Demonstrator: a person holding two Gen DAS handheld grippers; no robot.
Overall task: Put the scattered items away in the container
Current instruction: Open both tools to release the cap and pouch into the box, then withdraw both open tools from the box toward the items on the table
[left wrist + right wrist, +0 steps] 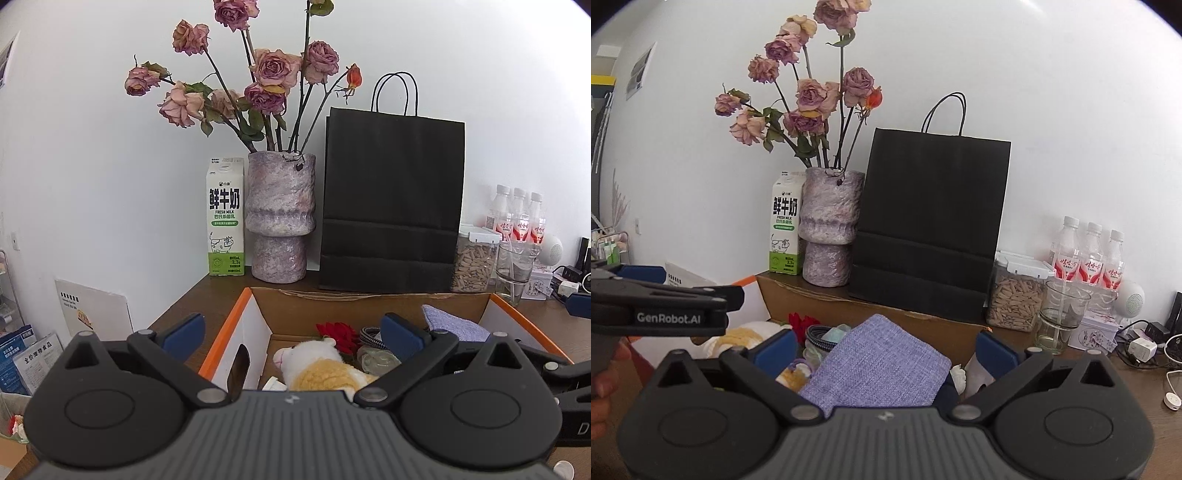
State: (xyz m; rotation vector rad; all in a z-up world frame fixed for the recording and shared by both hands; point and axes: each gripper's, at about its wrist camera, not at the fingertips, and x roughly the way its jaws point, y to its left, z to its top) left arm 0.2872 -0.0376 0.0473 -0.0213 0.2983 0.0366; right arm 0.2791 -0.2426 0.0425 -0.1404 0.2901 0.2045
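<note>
An open cardboard box (332, 306) with orange-edged flaps sits on the brown table. Inside it lie a white and yellow plush toy (317, 363), a red artificial flower (338, 332), a striped band (371, 336) and a lilac cloth pouch (456, 325). My left gripper (293, 334) is open and empty above the box's left half. My right gripper (886, 349) is open and empty above the pouch (879, 365), which lies between its blue fingers (775, 350). The box's back wall (849, 306) and the flower (801, 323) show behind. The left gripper's side (665, 306) shows at the left.
Behind the box stand a milk carton (226, 218), a stone-look vase of dried roses (280, 218) and a black paper bag (391, 206). At the right are a jar of seeds (1015, 295), a glass (1060, 317), water bottles (1087, 254), a white speaker and cables (1145, 347).
</note>
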